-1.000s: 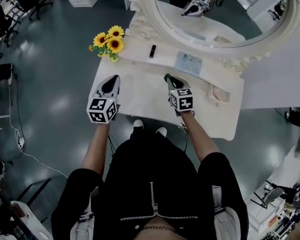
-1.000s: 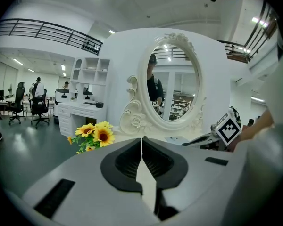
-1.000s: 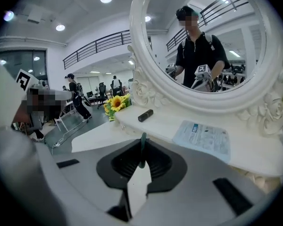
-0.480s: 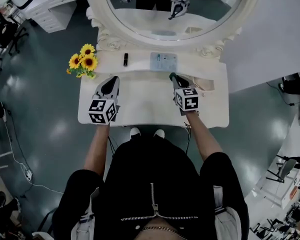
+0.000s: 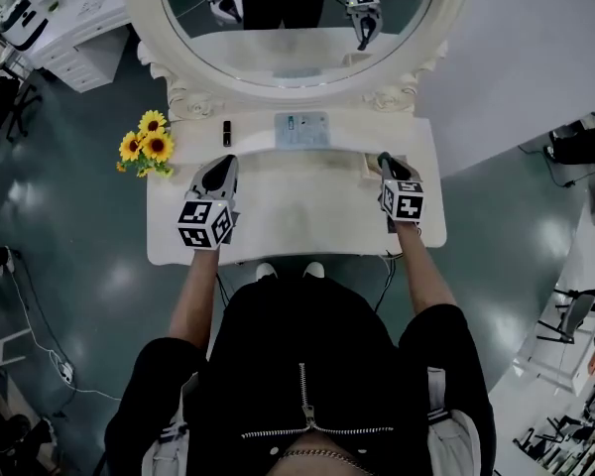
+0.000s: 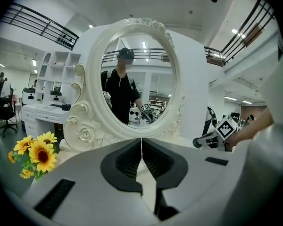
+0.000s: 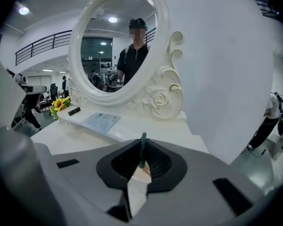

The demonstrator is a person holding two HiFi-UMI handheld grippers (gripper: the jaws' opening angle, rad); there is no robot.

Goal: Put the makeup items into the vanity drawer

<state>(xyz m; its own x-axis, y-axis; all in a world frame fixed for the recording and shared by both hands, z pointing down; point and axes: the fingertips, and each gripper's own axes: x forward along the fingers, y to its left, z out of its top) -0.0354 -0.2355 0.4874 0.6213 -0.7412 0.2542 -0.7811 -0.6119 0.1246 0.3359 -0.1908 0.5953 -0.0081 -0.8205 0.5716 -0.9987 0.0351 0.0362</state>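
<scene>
The right gripper (image 7: 142, 153) is pinching a thin green stick (image 7: 142, 142) upright between its jaws. In the head view it hovers over the 3 o'clock end of the white surface (image 5: 297, 206). At its 10 o'clock a flat pale-blue palette (image 5: 301, 129) lies on the raised back ledge. The left gripper (image 6: 141, 142) is pressed together with nothing in it. A black lipstick (image 5: 227, 133) lies at its 12 o'clock and sunflowers (image 5: 147, 147) at its 10 o'clock. The oval mirror (image 5: 288, 48) stands behind.
</scene>
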